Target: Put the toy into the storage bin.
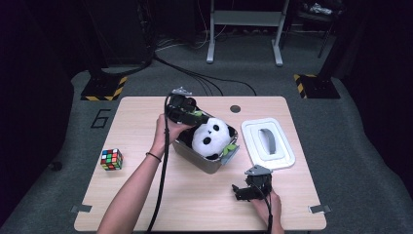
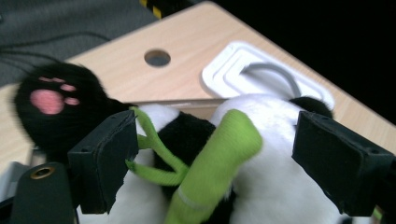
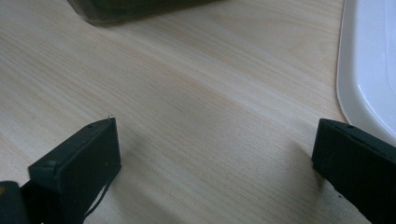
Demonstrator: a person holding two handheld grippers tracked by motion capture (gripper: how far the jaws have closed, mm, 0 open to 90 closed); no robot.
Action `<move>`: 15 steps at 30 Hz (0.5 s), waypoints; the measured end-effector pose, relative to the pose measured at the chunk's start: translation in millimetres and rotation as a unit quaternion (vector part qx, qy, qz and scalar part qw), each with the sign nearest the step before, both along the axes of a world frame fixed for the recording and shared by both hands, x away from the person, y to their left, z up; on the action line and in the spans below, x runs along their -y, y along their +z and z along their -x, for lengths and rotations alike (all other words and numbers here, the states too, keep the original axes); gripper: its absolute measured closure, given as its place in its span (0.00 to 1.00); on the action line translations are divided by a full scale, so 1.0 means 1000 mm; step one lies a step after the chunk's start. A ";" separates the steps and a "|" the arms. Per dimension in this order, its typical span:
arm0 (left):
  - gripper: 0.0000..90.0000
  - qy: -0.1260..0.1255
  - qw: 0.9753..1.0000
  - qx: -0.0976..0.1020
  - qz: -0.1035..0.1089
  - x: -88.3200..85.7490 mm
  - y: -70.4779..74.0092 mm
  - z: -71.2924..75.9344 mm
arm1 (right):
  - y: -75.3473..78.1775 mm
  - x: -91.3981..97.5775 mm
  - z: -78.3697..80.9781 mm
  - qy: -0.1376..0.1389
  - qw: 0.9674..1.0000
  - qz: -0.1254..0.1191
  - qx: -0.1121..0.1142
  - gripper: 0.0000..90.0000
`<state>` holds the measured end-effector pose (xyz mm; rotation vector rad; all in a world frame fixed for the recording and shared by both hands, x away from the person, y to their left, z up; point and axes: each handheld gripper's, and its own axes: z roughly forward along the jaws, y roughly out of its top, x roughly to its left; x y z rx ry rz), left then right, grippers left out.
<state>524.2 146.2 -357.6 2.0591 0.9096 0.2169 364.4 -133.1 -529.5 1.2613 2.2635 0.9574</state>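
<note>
White lid (image 1: 269, 144) beside panda's bin (image 1: 204, 158)

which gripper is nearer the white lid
Right. The right gripper sits on the table just in front of the white lid, jaws open. The left gripper is at the far-left side of the grey bin, across the panda plush from the lid.
</note>
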 end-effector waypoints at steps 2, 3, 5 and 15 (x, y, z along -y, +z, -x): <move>0.16 -0.001 1.000 -0.013 -0.010 0.004 -0.006 -0.003 | 0.000 0.000 0.000 0.001 1.000 0.001 0.001 0.00; 0.16 -0.002 1.000 -0.017 -0.019 0.006 -0.009 -0.004 | 0.000 0.000 0.000 0.000 1.000 0.000 0.000 0.00; 0.17 -0.005 0.999 -0.024 -0.037 0.010 -0.015 -0.004 | 0.000 0.000 0.000 0.000 1.000 0.000 -0.001 0.01; 0.22 -0.004 1.000 -0.002 -0.019 0.001 -0.014 0.004 | 0.000 0.000 0.000 0.001 1.000 0.000 0.000 0.01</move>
